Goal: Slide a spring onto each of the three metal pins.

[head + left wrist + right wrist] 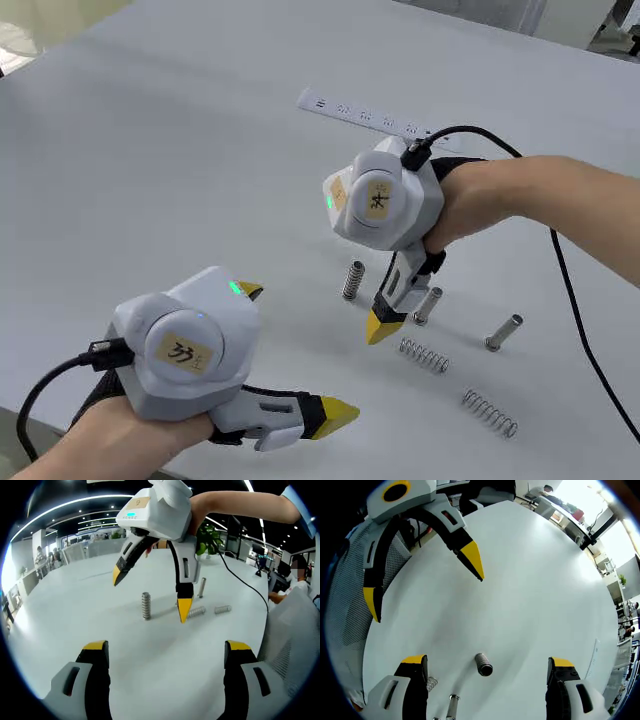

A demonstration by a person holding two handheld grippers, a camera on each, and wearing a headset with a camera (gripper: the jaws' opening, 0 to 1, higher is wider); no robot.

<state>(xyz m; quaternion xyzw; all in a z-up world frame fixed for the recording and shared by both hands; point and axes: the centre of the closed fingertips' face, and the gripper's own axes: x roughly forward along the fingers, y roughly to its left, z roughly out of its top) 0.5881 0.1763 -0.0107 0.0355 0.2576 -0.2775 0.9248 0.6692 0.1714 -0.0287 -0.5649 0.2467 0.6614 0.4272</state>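
An upright metal pin with a spring on it (pixel 353 280) (pixel 145 605) (pixel 483 664) stands mid-table. A bare pin (pixel 428 305) (pixel 202 587) stands upright to its right, and a third pin (pixel 503 332) lies on its side. Two loose springs (pixel 424 355) (pixel 489 412) lie near the front; they are also in the left gripper view (pixel 196 611) (pixel 222 609). My right gripper (pixel 375 300) (pixel 150 592) (pixel 488 661) hangs open, tips down, over the sprung pin. My left gripper (pixel 295 352) (pixel 167 647) (pixel 422 580) is open and holds nothing, nearer the front edge.
A white power strip (pixel 370 115) lies at the back of the white table (pixel 180 170). A black cable (pixel 570 300) runs from the right gripper across the table's right side. Desks and people are in the far background.
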